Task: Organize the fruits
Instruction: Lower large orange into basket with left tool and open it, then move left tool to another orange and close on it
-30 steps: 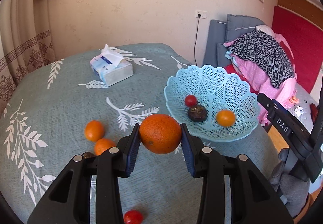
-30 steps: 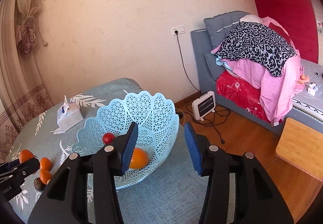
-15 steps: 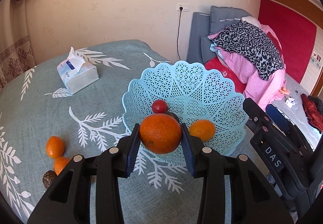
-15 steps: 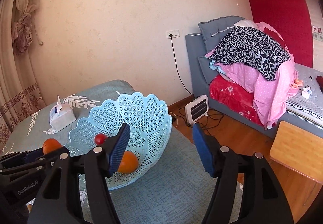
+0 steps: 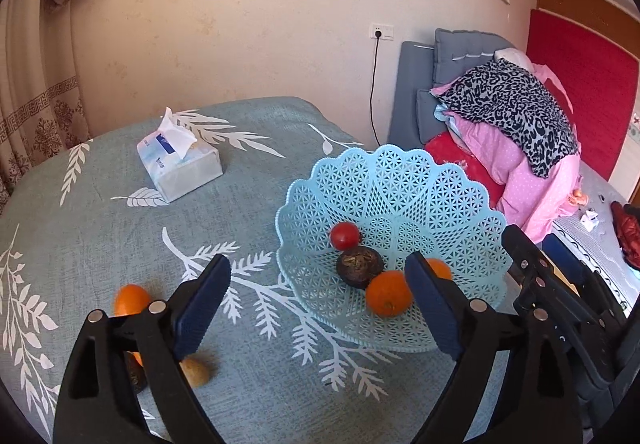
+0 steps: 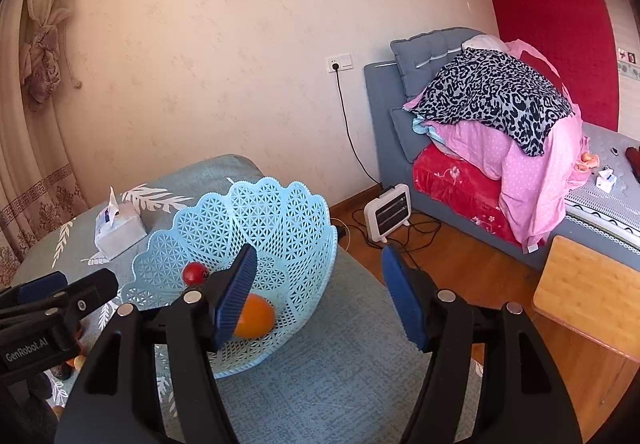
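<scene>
A light blue lattice basket (image 5: 400, 180) stands on the table's right part. It holds a red fruit (image 5: 345, 235), a dark brown fruit (image 5: 359, 265) and two oranges (image 5: 388, 292); the second orange (image 5: 440, 268) is half hidden by a finger. My left gripper (image 5: 318, 308) is open and empty, just in front of the basket. An orange (image 5: 130, 298), a small brown fruit (image 5: 195, 372) and a dark fruit (image 5: 136, 374) lie on the cloth at the left. My right gripper (image 6: 316, 294) is open and empty beside the basket (image 6: 256, 216).
A tissue box (image 5: 178, 162) sits at the back of the table with its leaf-print cloth (image 5: 80, 204). A bed with piled bedding (image 6: 500, 124), a small heater (image 6: 388, 210) with cables and a wooden stool (image 6: 588, 284) are off to the right.
My left gripper has opened and let go of the big orange, which now lies in the basket. The left gripper has drawn back a little; the right gripper has barely moved.
</scene>
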`<state>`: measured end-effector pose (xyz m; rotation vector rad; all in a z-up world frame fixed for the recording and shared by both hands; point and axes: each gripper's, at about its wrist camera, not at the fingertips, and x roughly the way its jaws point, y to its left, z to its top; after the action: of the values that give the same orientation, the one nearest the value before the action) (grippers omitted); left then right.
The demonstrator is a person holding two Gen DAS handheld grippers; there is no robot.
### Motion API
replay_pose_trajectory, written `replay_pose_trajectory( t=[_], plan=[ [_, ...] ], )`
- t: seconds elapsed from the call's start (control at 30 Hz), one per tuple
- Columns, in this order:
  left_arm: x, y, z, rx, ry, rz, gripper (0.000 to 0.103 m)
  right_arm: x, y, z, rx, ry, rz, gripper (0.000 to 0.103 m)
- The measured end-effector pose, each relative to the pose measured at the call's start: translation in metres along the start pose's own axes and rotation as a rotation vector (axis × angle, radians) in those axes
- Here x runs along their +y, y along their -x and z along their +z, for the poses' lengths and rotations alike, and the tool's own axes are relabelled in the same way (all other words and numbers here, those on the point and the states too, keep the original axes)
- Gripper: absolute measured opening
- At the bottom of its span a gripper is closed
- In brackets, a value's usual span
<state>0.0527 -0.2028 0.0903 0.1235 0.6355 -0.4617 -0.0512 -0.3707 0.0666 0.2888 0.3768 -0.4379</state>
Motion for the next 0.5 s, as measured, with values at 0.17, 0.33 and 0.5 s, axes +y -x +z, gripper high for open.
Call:
replay_pose_trajectory(
  t=[0.17, 0.33, 0.5],
  plan=[
    [0.014, 0.012, 0.003, -0.024, 0.005, 0.029, 0.091, 0.0, 0.001, -0.001, -0.006, -0.001, 0.002, 0.067],
    [0.04, 0.026, 0.005, -0.049, 0.023, 0.072, 0.091, 0.0, 0.003, 0.0, -0.011, 0.004, 0.002, 0.067],
    [0.078, 0.031, 0.005, -0.047, 0.074, 0.137, 0.091, 0.001, 0.004, -0.001, -0.014, 0.013, -0.001, 0.067]
  ],
)
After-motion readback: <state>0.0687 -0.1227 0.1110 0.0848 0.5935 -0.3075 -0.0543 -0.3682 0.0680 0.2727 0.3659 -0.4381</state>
